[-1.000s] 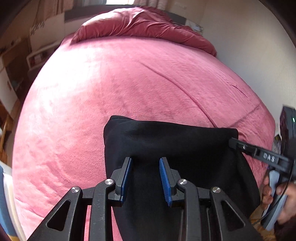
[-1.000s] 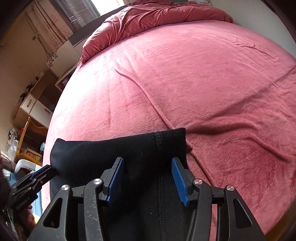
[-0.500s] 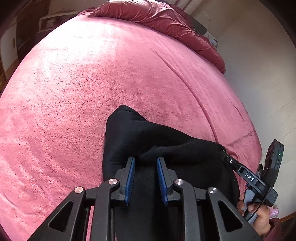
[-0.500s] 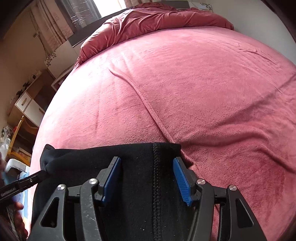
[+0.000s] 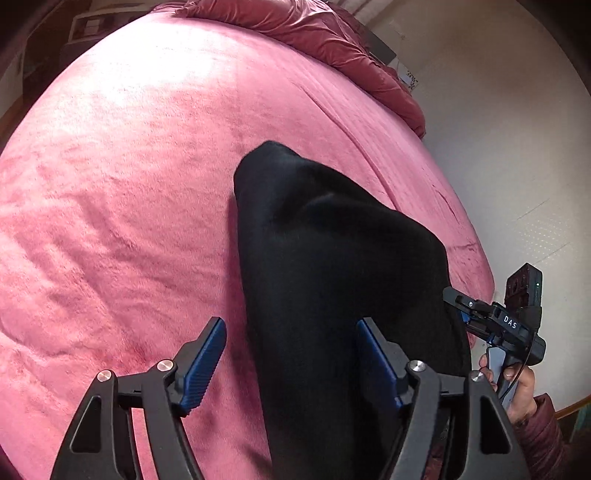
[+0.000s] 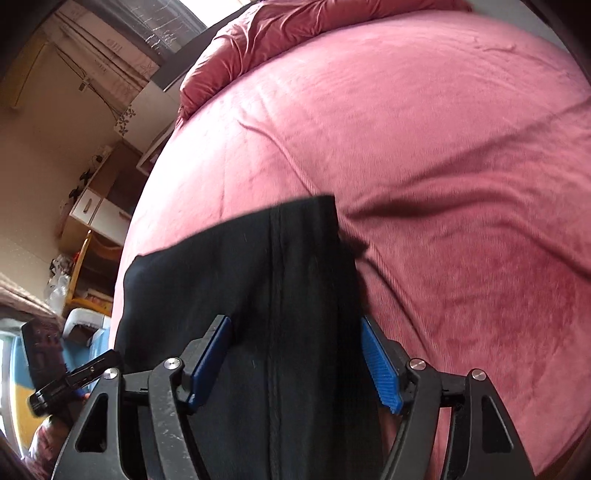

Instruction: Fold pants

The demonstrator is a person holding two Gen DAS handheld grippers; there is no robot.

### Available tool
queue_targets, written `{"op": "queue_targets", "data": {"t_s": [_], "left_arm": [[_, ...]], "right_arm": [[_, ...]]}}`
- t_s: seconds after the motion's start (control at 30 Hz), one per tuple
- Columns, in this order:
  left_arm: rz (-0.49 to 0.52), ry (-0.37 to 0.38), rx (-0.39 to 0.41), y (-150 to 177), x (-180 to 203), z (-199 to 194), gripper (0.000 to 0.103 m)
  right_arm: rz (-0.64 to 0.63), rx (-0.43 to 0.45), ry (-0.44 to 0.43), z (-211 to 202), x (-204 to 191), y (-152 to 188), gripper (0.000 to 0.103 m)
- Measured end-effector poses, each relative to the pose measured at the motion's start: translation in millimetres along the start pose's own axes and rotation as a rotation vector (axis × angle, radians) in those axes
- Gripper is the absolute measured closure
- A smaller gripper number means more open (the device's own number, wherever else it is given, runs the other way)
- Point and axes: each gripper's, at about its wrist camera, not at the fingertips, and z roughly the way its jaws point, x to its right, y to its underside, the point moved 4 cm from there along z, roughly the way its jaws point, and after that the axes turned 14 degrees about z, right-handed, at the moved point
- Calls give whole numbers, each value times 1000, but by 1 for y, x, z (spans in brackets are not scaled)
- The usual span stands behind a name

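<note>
Black pants (image 5: 332, 266) lie folded on the pink bed, bunched into a hump; in the right wrist view (image 6: 258, 288) a seam runs down their middle. My left gripper (image 5: 291, 362) is open, its blue pads straddling the near part of the pants. My right gripper (image 6: 295, 365) is open too, with the cloth lying between its wide-spread pads. The right gripper also shows in the left wrist view (image 5: 495, 325) at the pants' right edge, and the left gripper shows in the right wrist view (image 6: 74, 384) at the lower left.
A pink blanket (image 5: 129, 184) covers the bed, with a rumpled red duvet (image 5: 314, 33) at its head. A white wall (image 5: 498, 129) runs along the right. Shelves and drawers (image 6: 92, 206) stand beside the bed on the left.
My left gripper opened wide after being nearly shut on the cloth. The pants shifted into a taller hump. My right gripper stayed open over the cloth.
</note>
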Motion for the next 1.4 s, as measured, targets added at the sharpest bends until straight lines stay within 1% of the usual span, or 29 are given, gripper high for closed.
{"op": "queue_targets", "data": {"t_s": [0.07, 0.17, 0.33, 0.43, 0.47, 0.5, 0.53, 0.57, 0.6, 0.67, 0.73, 0.83, 0.87, 0.9, 0.93, 1.1, 1.3, 1.4], "left_arm": [[6, 27, 3, 6, 5, 1, 29], [8, 45, -23, 13, 11, 9, 29], [35, 23, -48, 14, 23, 21, 30], [-28, 61, -87, 15, 18, 34, 29], [-54, 72, -93, 14, 15, 38, 31], [-49, 71, -93, 13, 16, 38, 33], [-29, 61, -88, 12, 19, 36, 39], [-1, 49, -77, 13, 23, 32, 44], [17, 44, -71, 5, 24, 34, 47], [45, 41, -53, 4, 29, 29, 56], [75, 30, -34, 3, 36, 23, 60], [118, -1, 0, 5, 46, 4, 60], [134, -16, 15, 6, 52, 0, 60], [145, -27, 26, 0, 57, -2, 60], [156, -42, 39, -1, 60, -8, 60], [186, -107, 110, -1, 68, -38, 61], [201, -182, 183, -8, 66, -67, 61], [196, -208, 207, -19, 58, -75, 61]], "right_arm": [[9, -24, -12, 0, 7, 9, 31], [38, -69, -38, 3, 16, 19, 27], [73, -121, -120, 16, 25, 35, 22], [93, -128, -143, 23, 27, 35, 23], [79, -128, -135, 24, 24, 36, 24], [55, -127, -123, 25, 21, 37, 28], [39, -130, -118, 26, 17, 37, 33], [29, -131, -115, 26, 14, 38, 35], [21, -133, -112, 26, 12, 39, 39], [17, -132, -114, 24, 8, 39, 45], [11, -126, -121, 19, 2, 40, 54], [-16, -125, -133, 11, -5, 43, 59], [-28, -129, -137, 9, -9, 45, 59], [-44, -133, -141, 7, -15, 47, 60], [-53, -133, -145, 4, -18, 52, 60], [-81, -138, -194, 6, -43, 56, 60], [-146, -153, -228, 23, -84, 46, 60], [-173, -157, -240, 32, -103, 35, 60]]}}
